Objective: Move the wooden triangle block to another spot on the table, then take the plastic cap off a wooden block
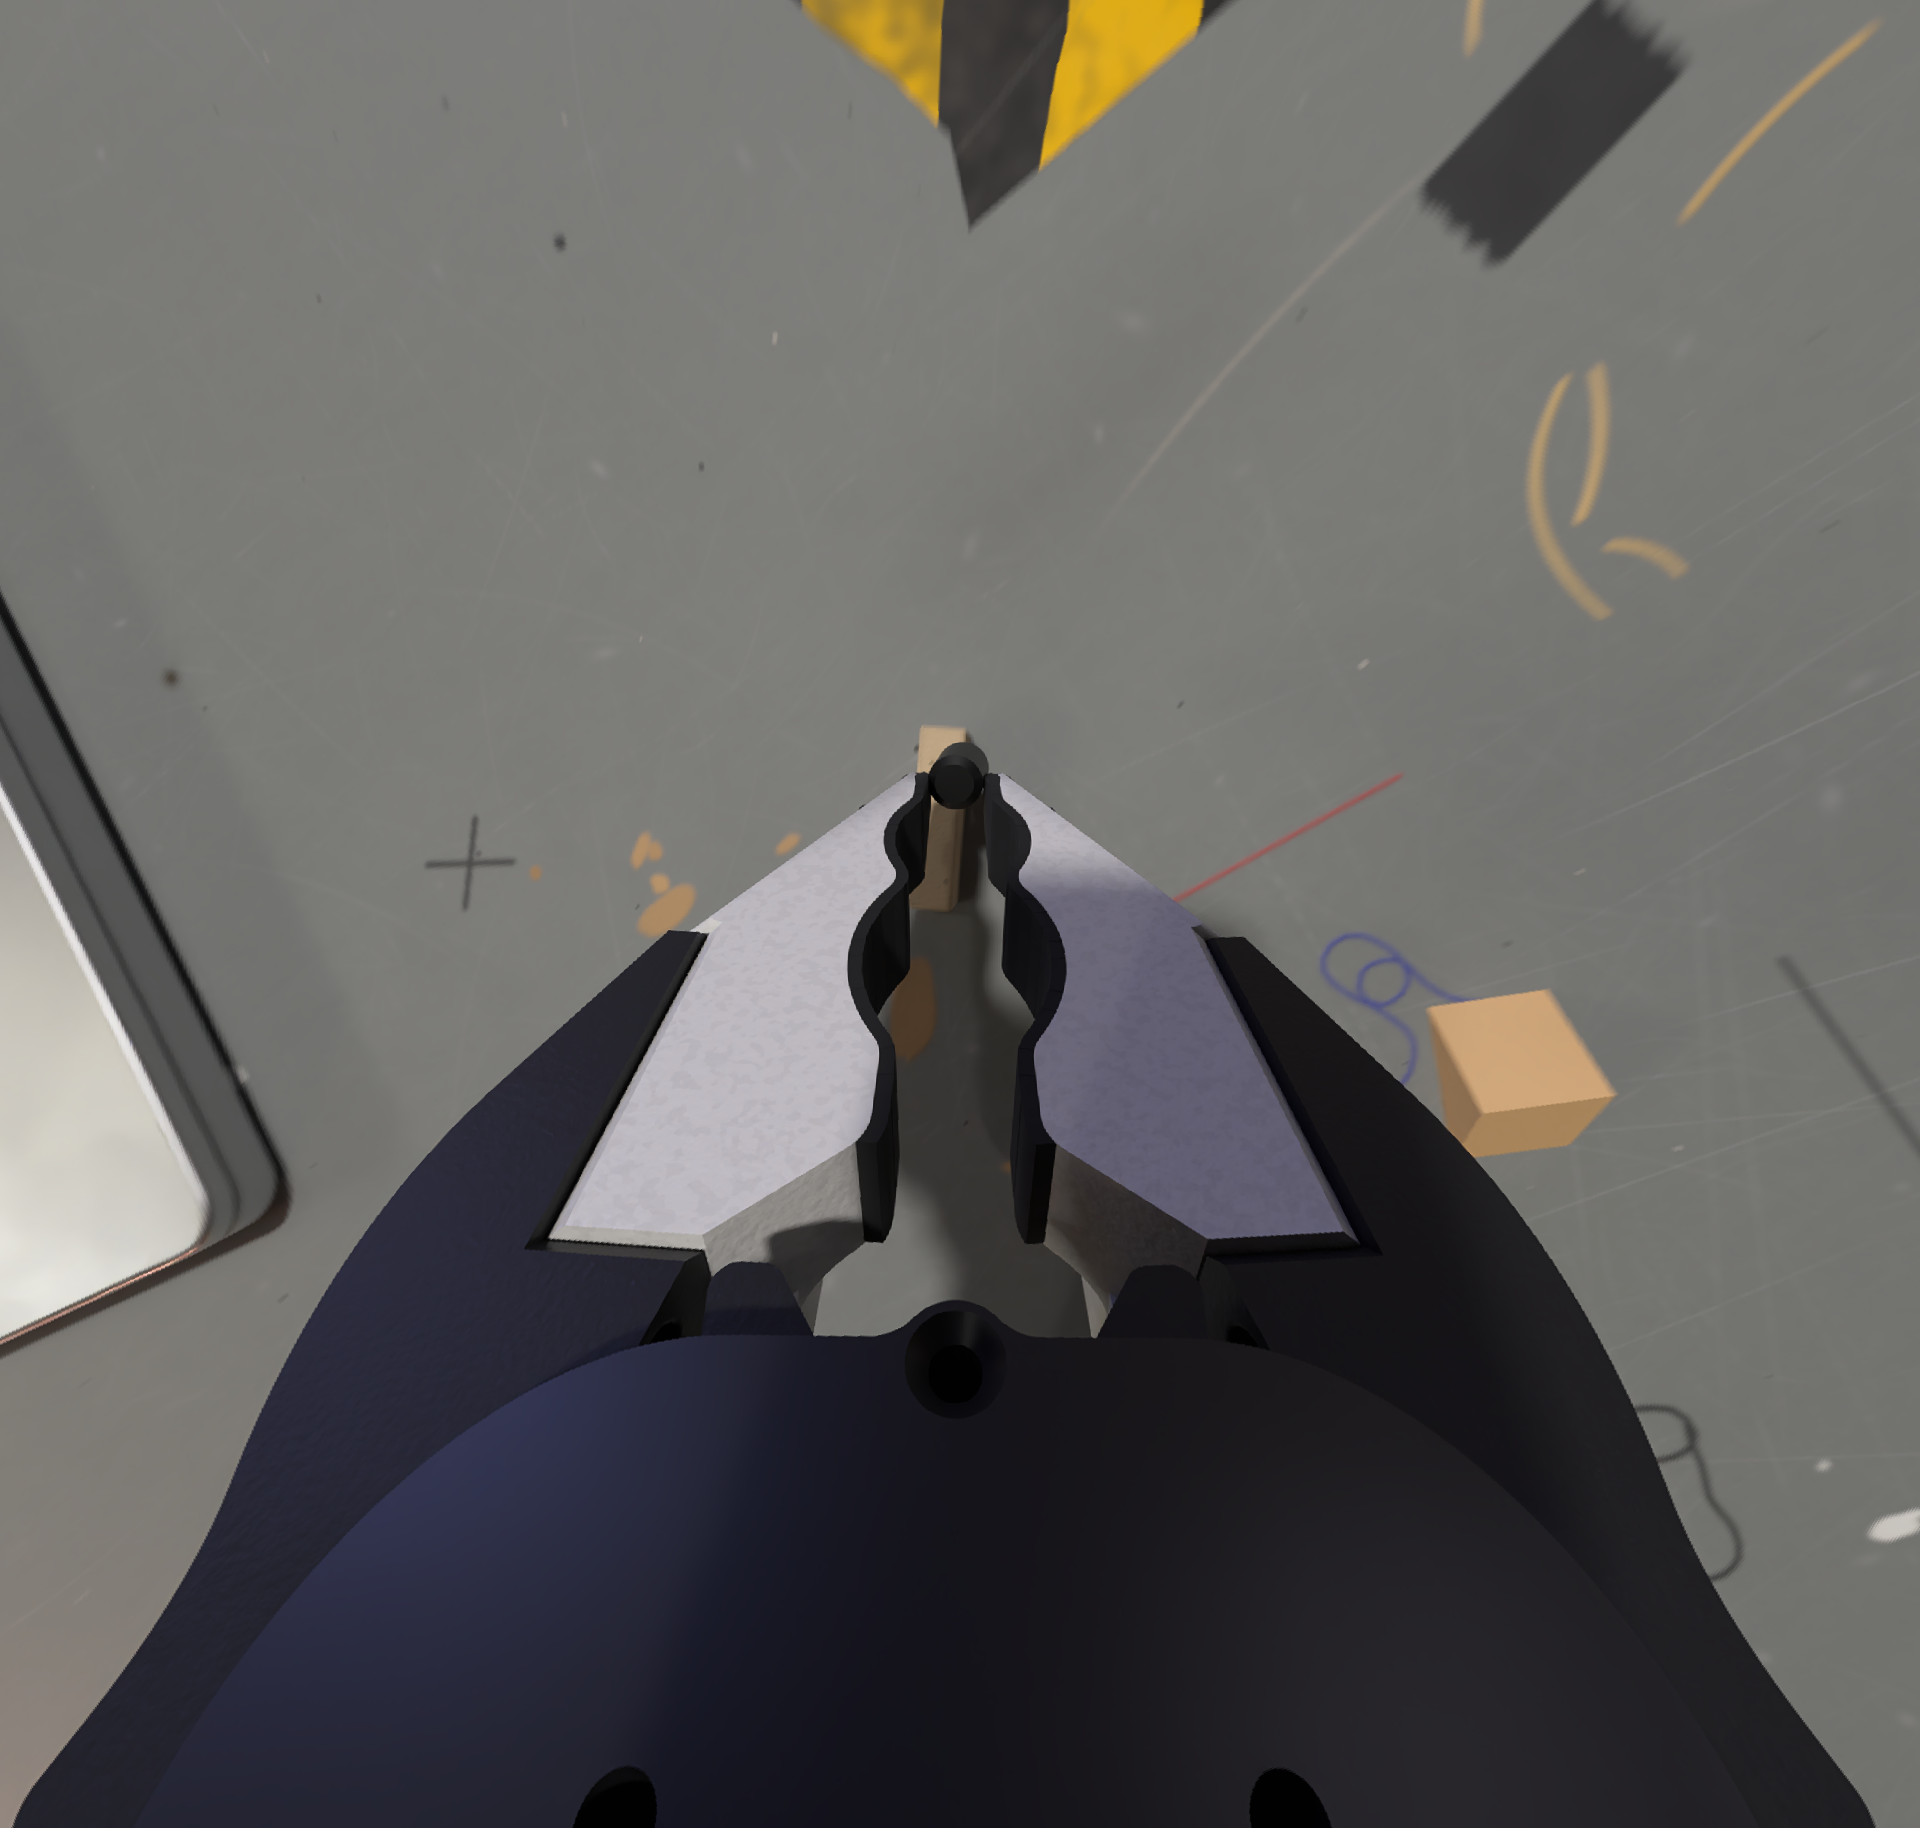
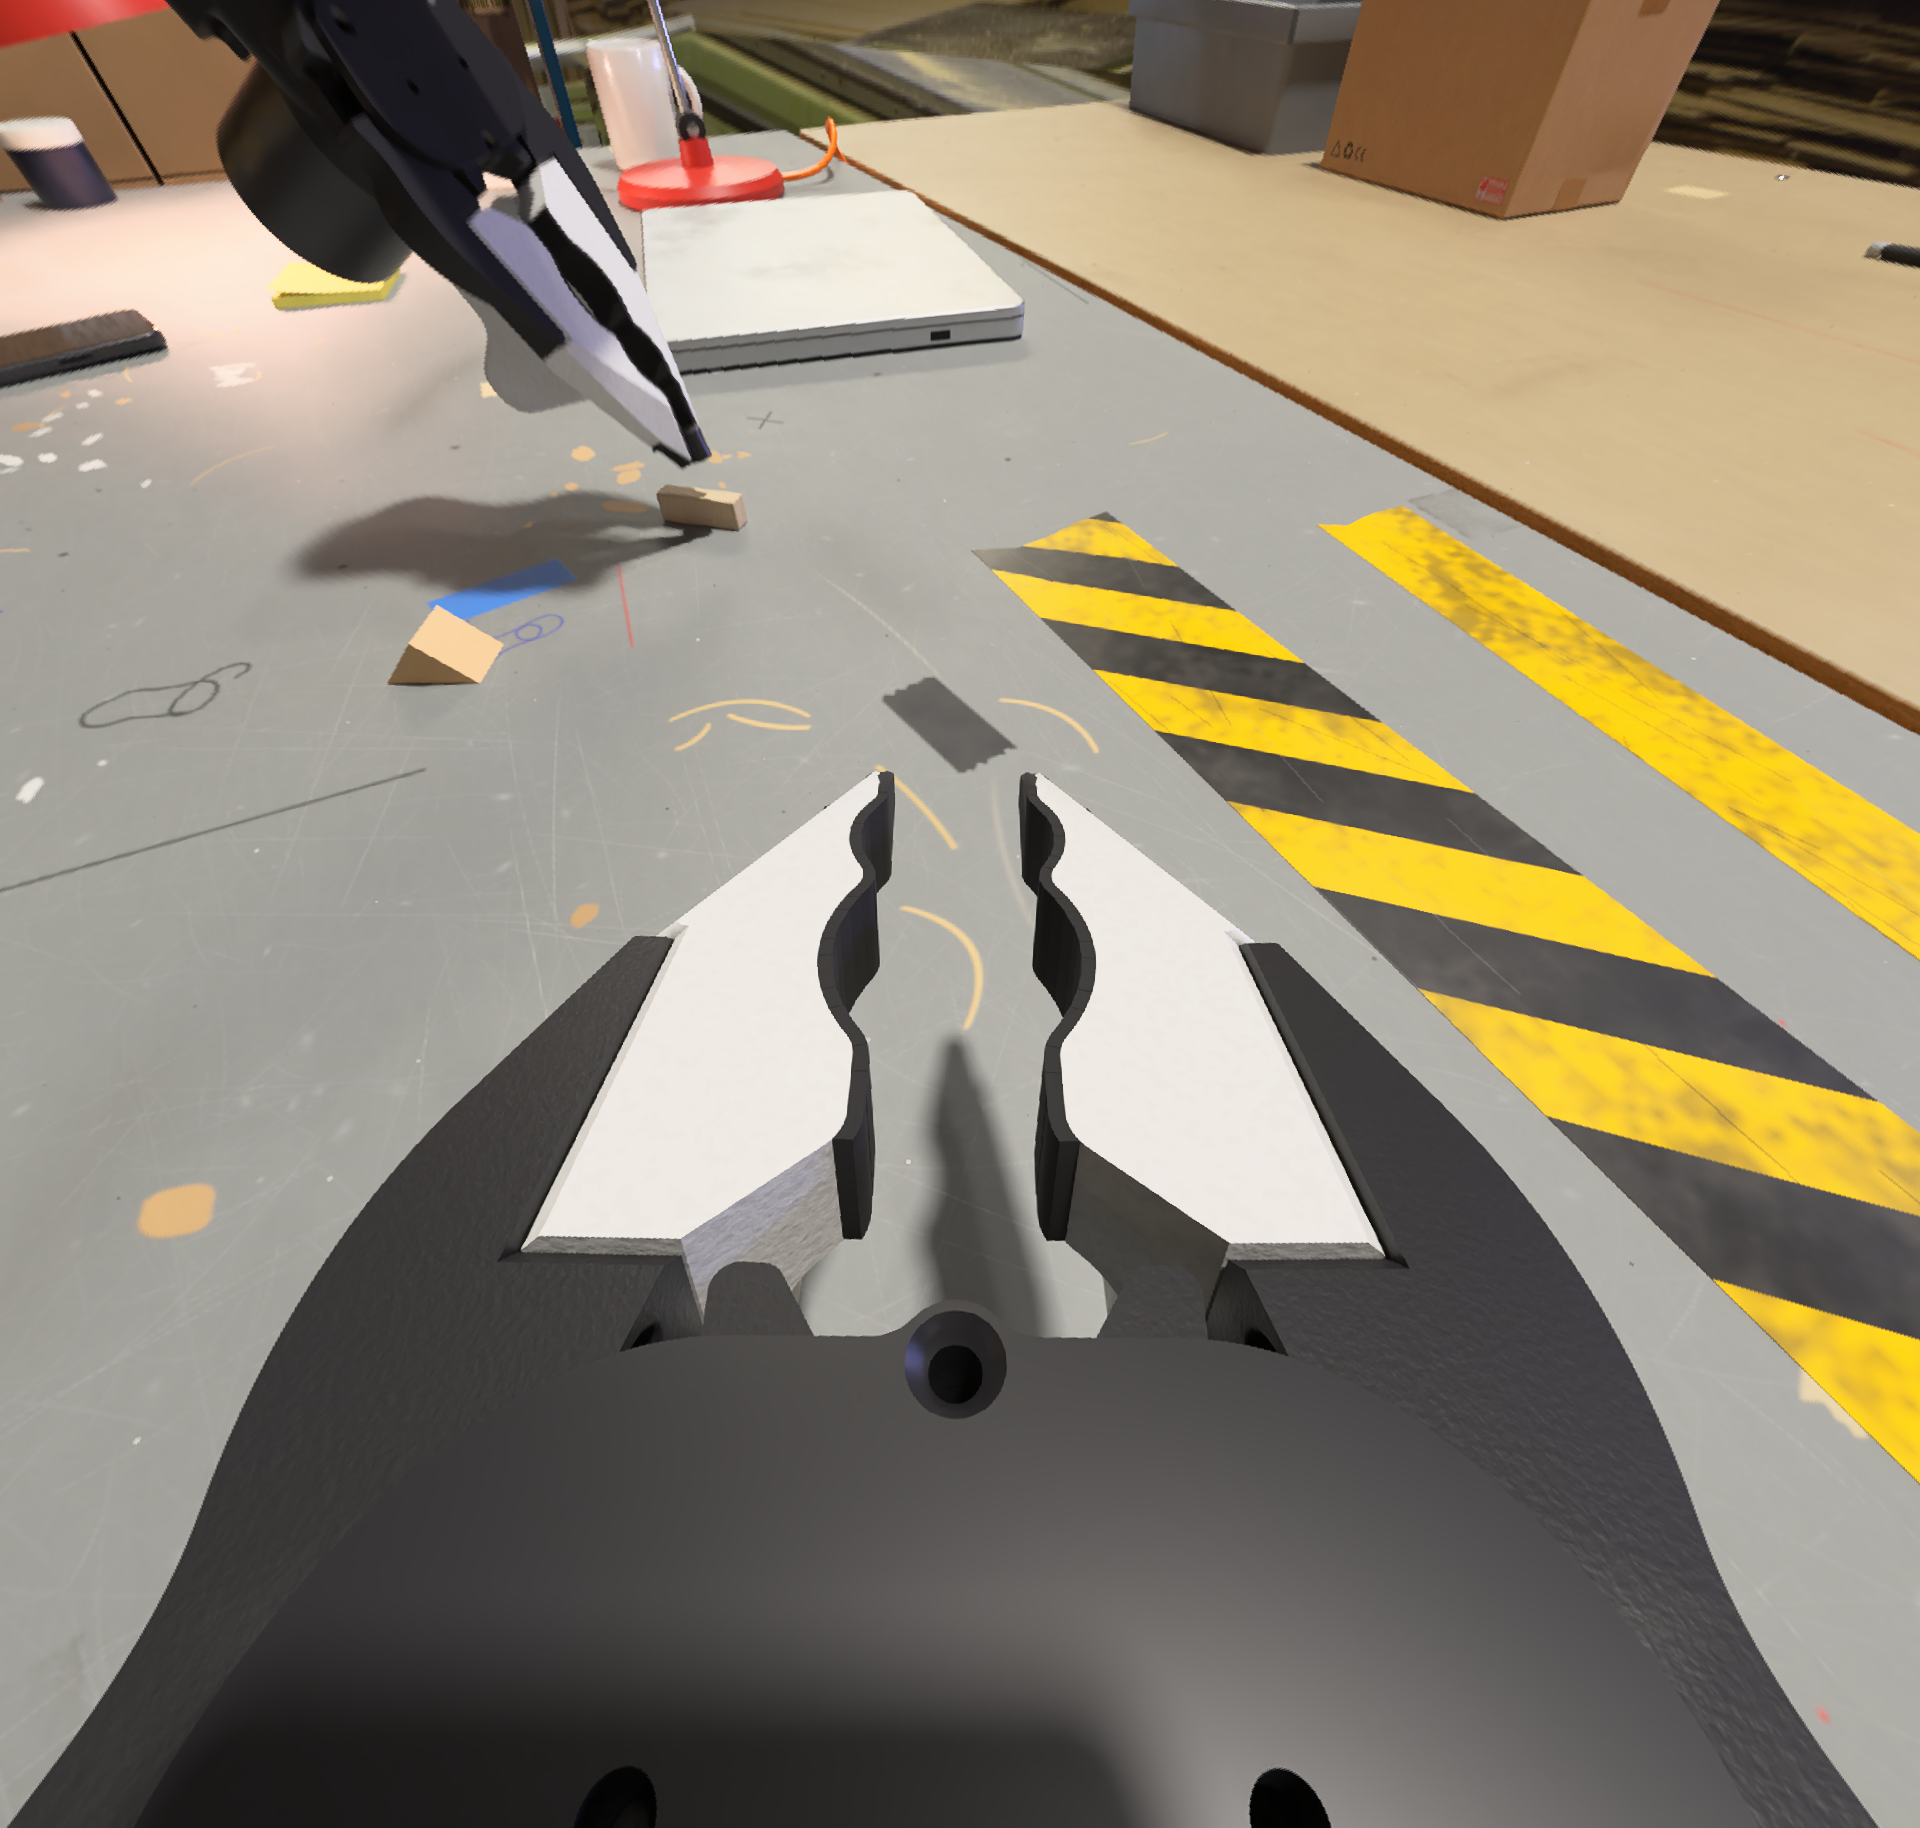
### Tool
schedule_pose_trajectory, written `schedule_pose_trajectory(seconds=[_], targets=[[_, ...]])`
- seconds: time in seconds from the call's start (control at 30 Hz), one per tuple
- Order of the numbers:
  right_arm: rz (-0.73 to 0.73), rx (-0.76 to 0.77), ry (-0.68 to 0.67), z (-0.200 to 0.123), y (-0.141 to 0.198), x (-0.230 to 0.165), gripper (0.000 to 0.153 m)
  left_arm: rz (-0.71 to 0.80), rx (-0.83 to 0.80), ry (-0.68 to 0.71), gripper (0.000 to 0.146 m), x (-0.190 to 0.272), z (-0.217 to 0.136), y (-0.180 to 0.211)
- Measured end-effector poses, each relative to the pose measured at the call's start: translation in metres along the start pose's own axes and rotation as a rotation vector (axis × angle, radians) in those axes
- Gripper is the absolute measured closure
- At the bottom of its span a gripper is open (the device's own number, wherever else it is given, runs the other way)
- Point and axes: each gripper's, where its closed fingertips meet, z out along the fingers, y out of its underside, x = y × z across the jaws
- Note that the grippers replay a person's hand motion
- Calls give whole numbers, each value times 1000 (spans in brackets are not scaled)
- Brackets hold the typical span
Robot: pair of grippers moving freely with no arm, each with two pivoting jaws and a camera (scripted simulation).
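My left gripper points down at the grey table and is shut on a small black plastic cap at its fingertips. Just below lies a small wooden block. In the right wrist view the left gripper hovers a little above that block, apart from it. The wooden triangle block lies on the table nearer me and to the left; it also shows in the left wrist view, right of the left gripper. My right gripper is open and empty, low over the table.
A flat white slab and a red lamp base stand behind the left gripper. Yellow-black striped tape runs along the right. A cardboard box and a grey bin sit on the far board.
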Motion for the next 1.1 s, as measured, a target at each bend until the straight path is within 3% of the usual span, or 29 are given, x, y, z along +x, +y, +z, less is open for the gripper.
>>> schedule_pose_trajectory(seconds=[0.17,0.3,0.47,0.63,0.97,1.1], targets=[[-32,-27,1,4,1,-2,129,-141,259,112,136,6,-21,-23],[-53,-53,6,5,5,-4,128,-209,292,183,136,11,-25,-21],[-90,-71,-10,3,2,-11,127,-324,450,486,136,37,-44,-38],[-110,-64,-36,5,-4,-26,128,-660,717,851,136,43,-86,-61],[-22,117,-212,33,-50,-102,128,-1000,737,973,136,105,-92,-66],[-100,132,-154,46,-60,-121,117,-1040,715,1033,136,157,-94,-76]])
